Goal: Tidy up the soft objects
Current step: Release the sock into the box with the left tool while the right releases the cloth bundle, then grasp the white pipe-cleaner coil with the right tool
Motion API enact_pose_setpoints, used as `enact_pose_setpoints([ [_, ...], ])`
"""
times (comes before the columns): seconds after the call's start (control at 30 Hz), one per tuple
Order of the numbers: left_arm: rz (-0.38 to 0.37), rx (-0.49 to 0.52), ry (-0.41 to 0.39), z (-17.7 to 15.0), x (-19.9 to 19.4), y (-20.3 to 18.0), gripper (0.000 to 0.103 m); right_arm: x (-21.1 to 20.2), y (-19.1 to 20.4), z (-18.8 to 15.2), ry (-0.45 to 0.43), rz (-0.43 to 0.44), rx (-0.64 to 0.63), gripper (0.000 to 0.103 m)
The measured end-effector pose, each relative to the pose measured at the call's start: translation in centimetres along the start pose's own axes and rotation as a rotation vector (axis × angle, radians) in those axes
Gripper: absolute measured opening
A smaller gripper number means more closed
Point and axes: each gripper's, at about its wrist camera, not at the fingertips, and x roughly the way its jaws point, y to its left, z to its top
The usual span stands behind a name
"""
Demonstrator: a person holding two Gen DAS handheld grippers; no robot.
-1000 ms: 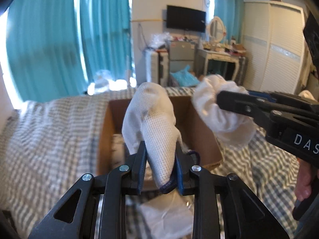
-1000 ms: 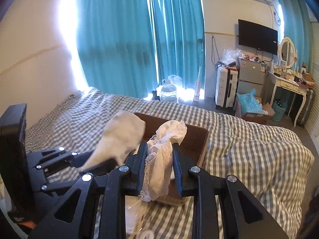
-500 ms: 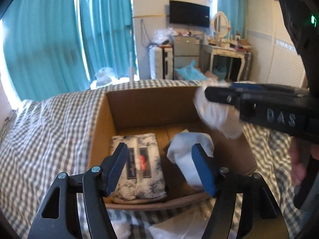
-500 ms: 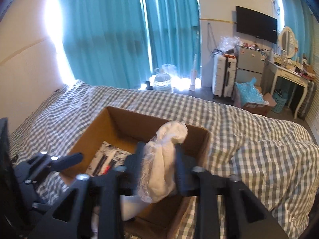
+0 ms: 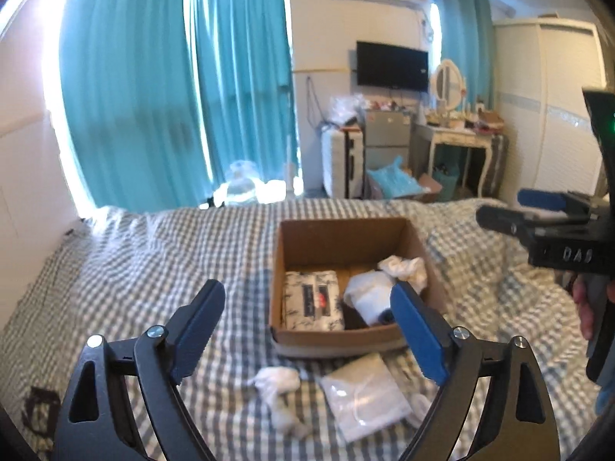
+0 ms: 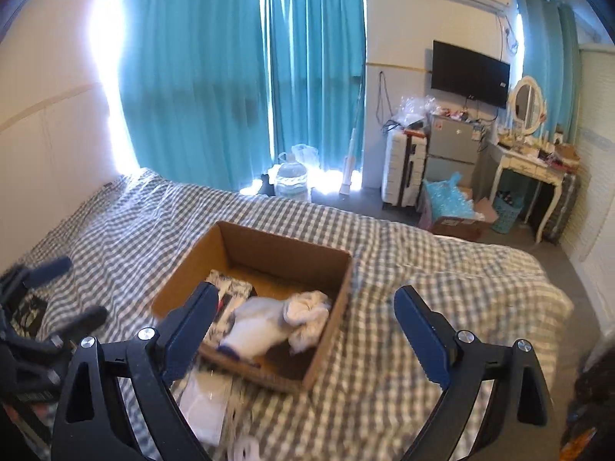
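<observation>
A cardboard box (image 5: 338,230) (image 6: 330,299) sits on the checked bed. Inside lie a patterned tissue pack (image 5: 311,301), a white knit glove (image 5: 371,297) (image 6: 253,330) and a crumpled white cloth (image 5: 405,269) (image 6: 307,313). My left gripper (image 5: 307,320) is open and empty, raised in front of the box. My right gripper (image 6: 303,326) is open and empty above the box's near side; it also shows at the right of the left wrist view (image 5: 546,226). A crumpled white cloth (image 5: 276,382) and a clear plastic bag (image 5: 363,393) lie on the bed before the box.
The checked bedspread (image 5: 134,269) spreads wide to the left and right of the box. Teal curtains (image 5: 173,88), a water jug (image 6: 292,180), suitcase (image 6: 401,169), small fridge and dressing table (image 6: 534,169) stand beyond the bed's far edge.
Both grippers opened and dropped their loads: the glove from the left, the white cloth from the right, both now in the box. Both grippers then pulled back and up.
</observation>
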Motion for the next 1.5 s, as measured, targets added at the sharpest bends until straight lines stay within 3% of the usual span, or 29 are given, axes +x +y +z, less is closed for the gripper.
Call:
enact_pose_setpoints([
  [0.27,-0.04,0.039,-0.056,0.3,-9.0,0.0,0.089,-8.3,2.0,-1.1,0.045,-0.001,-0.023,0.093],
  [0.47,-0.045,0.047,-0.042,-2.0,-11.3,-0.8,0.089,-10.5,4.3,-5.0,0.064,0.052,-0.041,0.093],
  [0.7,-0.05,0.002,0.088,-8.9,-5.9,-1.3,0.089,-4.0,6.1,-12.9,0.22,0.076,-0.046,0.092],
  [0.73,-0.039,-0.004,0.098,-10.1,-4.7,-1.3,0.089,-2.6,6.1,-14.2,0.253,0.079,-0.047,0.09],
  [0.8,0.007,-0.031,0.13,-12.4,-2.3,-1.2,0.089,-0.4,6.2,-16.0,0.302,0.088,-0.044,0.077],
  [1.0,0.017,-0.101,0.225,-17.2,2.2,-0.6,0.089,4.3,6.8,-20.4,0.399,0.115,-0.025,0.069],
  [1.13,0.025,-0.115,0.258,-17.9,3.1,-0.5,0.089,5.6,7.4,-21.3,0.424,0.103,-0.052,0.059],
  [1.23,0.022,-0.115,0.271,-18.2,3.1,-0.7,0.089,6.6,7.3,-21.6,0.438,0.107,-0.036,0.041],
  [1.27,0.022,-0.11,0.275,-18.3,3.1,-0.9,0.089,6.5,7.2,-21.6,0.441,0.101,-0.034,0.031],
  [1.5,-0.022,-0.008,0.268,-17.1,2.6,-3.3,0.089,2.8,5.2,-18.8,0.322,0.064,-0.029,0.029],
])
